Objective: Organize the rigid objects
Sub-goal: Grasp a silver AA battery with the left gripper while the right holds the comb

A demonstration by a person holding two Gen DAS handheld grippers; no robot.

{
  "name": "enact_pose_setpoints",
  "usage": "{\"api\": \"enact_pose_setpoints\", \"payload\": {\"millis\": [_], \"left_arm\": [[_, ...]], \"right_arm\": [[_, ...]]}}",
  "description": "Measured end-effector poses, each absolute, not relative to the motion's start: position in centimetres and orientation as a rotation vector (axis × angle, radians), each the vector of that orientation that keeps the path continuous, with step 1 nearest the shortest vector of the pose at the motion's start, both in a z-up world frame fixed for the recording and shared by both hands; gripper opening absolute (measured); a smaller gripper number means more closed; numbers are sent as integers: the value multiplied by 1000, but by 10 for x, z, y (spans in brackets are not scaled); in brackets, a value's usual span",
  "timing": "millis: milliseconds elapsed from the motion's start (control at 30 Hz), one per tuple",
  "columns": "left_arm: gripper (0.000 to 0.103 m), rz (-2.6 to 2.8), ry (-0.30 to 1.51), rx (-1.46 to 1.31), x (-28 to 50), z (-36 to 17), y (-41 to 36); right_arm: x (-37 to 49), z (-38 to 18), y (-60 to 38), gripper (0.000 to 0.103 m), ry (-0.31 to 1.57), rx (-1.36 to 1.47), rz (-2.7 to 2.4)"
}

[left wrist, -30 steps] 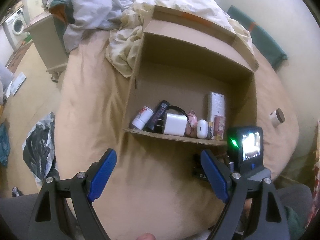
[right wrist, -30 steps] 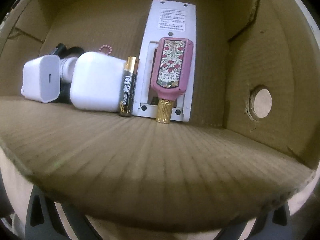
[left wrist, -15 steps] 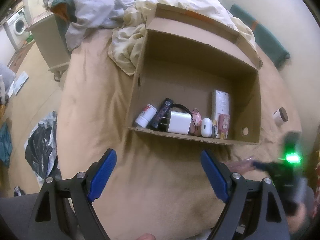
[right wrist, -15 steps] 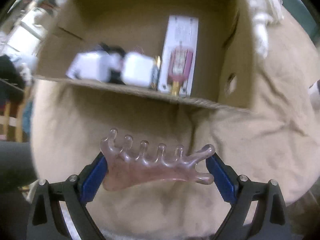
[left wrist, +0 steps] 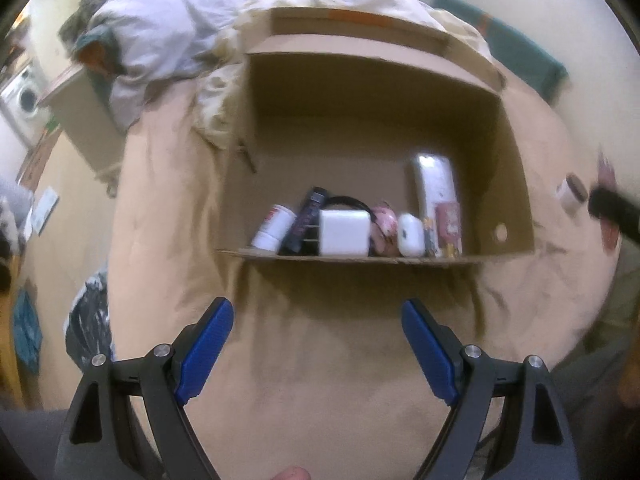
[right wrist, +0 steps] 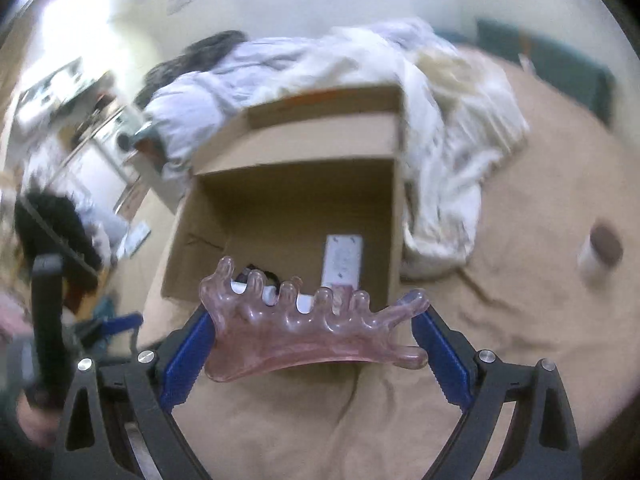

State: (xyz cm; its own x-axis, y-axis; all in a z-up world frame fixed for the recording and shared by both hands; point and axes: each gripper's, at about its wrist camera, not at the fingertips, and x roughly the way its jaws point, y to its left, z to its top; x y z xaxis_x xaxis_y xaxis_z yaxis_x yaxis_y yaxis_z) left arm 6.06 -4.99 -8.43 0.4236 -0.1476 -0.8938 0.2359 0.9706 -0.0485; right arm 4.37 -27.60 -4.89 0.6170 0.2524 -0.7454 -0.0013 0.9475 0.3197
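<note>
My right gripper is shut on a translucent pink comb-shaped massager, held above the bed before the open cardboard box. In the left wrist view the box holds a row of items: a white bottle, a dark stick, a white charger, a pink item, a white earbud case, a white remote and a pink perfume bottle. My left gripper is open and empty, in front of the box.
A small white jar with a brown lid lies on the tan bedsheet right of the box; it also shows in the left wrist view. Crumpled white bedding lies behind the box. The bed's left edge drops to the floor.
My right gripper has pulled back from the box and risen, carrying the pink massager. My left gripper has stayed open and moved slightly closer to the box.
</note>
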Motion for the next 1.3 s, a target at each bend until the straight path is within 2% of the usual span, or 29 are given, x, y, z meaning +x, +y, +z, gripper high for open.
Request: {"api": "enact_pose_setpoints", "payload": {"millis": [400, 700, 867, 900, 967, 1000, 1067, 1300], "left_arm": [[84, -368, 1116, 143, 74, -157, -156], [84, -265, 1149, 138, 102, -203, -177], [84, -231, 1145, 130, 106, -206, -183], [82, -227, 1139, 124, 105, -206, -183], [69, -237, 1132, 92, 104, -204, -184], [56, -244, 1123, 84, 102, -203, -184], [37, -261, 1116, 68, 99, -201, -182], [37, -277, 1127, 68, 96, -199, -169]], "right_arm": [[45, -57, -290, 102, 914, 344, 98], [46, -54, -305, 102, 902, 410, 104], [49, -53, -303, 102, 900, 420, 129], [50, -53, -302, 102, 902, 420, 131], [52, -54, -300, 102, 910, 422, 136], [53, -55, -300, 102, 913, 423, 136], [54, -56, -299, 102, 917, 421, 134], [55, -59, -300, 102, 931, 401, 119]]}}
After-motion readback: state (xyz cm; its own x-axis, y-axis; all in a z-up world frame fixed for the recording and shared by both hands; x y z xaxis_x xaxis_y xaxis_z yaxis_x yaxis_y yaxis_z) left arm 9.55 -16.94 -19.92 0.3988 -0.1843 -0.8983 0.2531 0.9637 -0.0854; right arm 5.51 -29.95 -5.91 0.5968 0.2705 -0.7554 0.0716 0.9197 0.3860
